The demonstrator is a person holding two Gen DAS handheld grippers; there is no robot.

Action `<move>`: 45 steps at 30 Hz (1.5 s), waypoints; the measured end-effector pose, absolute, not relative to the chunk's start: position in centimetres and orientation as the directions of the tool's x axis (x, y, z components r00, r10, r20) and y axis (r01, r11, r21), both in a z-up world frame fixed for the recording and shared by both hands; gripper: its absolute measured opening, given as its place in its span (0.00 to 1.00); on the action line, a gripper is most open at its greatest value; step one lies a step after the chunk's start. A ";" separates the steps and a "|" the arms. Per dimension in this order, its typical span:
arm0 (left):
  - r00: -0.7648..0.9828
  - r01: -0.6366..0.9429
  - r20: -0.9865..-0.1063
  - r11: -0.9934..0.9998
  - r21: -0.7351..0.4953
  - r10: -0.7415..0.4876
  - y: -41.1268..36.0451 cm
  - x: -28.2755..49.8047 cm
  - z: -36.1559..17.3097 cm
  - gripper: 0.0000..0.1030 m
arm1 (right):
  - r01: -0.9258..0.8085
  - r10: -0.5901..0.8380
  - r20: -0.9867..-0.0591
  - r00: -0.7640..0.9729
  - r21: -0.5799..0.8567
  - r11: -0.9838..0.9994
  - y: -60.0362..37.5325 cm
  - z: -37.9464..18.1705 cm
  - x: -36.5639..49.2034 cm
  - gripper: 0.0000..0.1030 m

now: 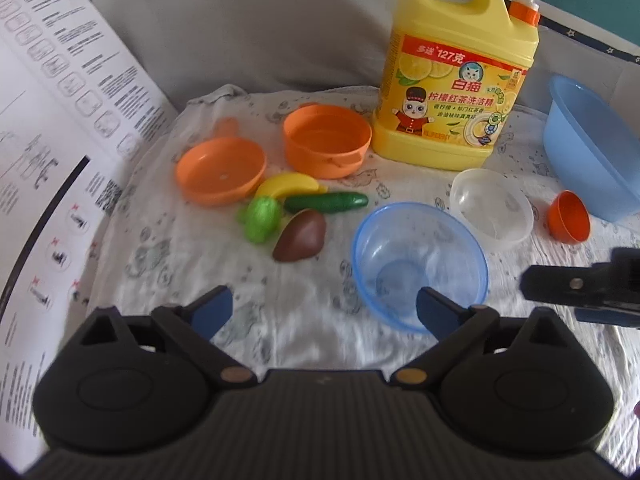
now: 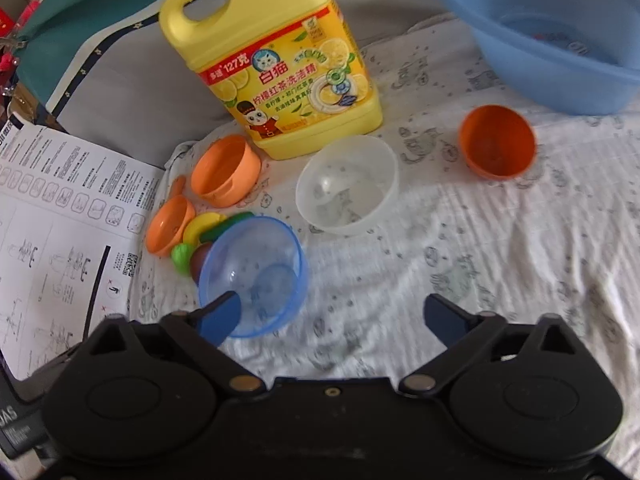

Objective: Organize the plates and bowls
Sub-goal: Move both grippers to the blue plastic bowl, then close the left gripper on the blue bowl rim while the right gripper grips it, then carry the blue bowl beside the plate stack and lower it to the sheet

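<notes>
A clear blue bowl (image 1: pixel 420 266) (image 2: pixel 254 276) sits on the white patterned cloth, next to a clear white bowl (image 1: pixel 492 208) (image 2: pixel 348 184) and a small dark orange bowl (image 1: pixel 569 217) (image 2: pixel 497 142). An orange toy pan (image 1: pixel 220 176) (image 2: pixel 168 230) and an orange pot (image 1: pixel 326 140) (image 2: pixel 224 170) lie further left. My left gripper (image 1: pixel 324 312) is open and empty, its right finger in front of the blue bowl's near rim. My right gripper (image 2: pixel 334 318) is open and empty, its left finger at the blue bowl's near edge; part of it shows in the left wrist view (image 1: pixel 580 288).
A yellow detergent jug (image 1: pixel 456 76) (image 2: pixel 276 64) stands at the back. A large blue basin (image 1: pixel 592 148) (image 2: pixel 552 36) is at the right. Toy banana (image 1: pixel 288 186), cucumber (image 1: pixel 326 202), green fruit (image 1: pixel 262 218) and brown fruit (image 1: pixel 300 236) lie by the pan. A printed manual (image 1: pixel 52 120) (image 2: pixel 52 232) lies at the left.
</notes>
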State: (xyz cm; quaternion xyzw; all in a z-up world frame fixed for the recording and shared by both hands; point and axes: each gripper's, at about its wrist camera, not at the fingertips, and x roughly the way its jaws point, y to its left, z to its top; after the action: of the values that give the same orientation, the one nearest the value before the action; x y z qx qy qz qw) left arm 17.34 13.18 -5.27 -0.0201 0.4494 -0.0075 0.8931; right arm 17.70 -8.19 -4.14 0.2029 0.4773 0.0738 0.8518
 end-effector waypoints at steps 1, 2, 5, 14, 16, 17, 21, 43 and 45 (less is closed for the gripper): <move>0.594 -0.002 -0.803 0.999 -0.041 -0.031 13.0 17.7 -5.4 0.92 | 0.070 0.330 -0.785 0.525 0.426 0.902 -8.0 -4.4 18.2 0.86; 0.594 0.002 -0.804 0.999 -0.039 -0.032 12.8 18.0 -5.6 0.88 | 0.069 0.340 -0.785 0.518 0.434 0.898 -7.8 -4.8 18.7 0.82; 0.590 0.017 -0.807 0.999 -0.036 -0.040 12.4 18.8 -5.9 0.75 | 0.073 0.349 -0.793 0.500 0.440 0.895 -7.1 -5.7 19.6 0.67; 0.551 0.066 -0.830 0.996 -0.063 -0.089 11.1 20.0 -6.9 0.28 | 0.049 0.393 -0.787 0.476 0.469 0.882 -5.3 -7.1 21.1 0.18; 0.552 0.077 -0.830 0.996 -0.049 -0.083 10.6 19.8 -7.0 0.26 | 0.040 0.388 -0.787 0.480 0.461 0.886 -5.0 -7.1 21.1 0.16; 0.553 0.081 -0.830 0.996 -0.036 -0.075 10.4 19.7 -7.0 0.25 | 0.035 0.384 -0.787 0.484 0.455 0.890 -5.0 -7.0 21.0 0.16; 0.536 0.082 -0.840 0.996 -0.047 -0.084 10.2 19.3 -6.8 0.25 | 0.029 0.383 -0.783 0.490 0.453 0.891 -5.2 -6.5 20.4 0.16; 0.542 0.155 -0.826 0.984 -0.086 -0.157 6.7 9.0 -2.1 0.25 | -0.001 0.390 -0.756 0.526 0.458 0.889 -10.0 -2.2 9.2 0.16; 0.541 0.168 -0.824 0.982 -0.092 -0.170 6.2 7.7 -1.7 0.25 | 0.000 0.392 -0.753 0.528 0.462 0.887 -10.6 -2.0 7.8 0.16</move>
State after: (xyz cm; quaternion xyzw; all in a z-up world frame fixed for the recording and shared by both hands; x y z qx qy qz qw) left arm 7.66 6.24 -1.69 -0.0011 0.4694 -0.0960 0.8777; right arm 7.83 -10.63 -2.03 0.2079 0.4717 0.1156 0.8491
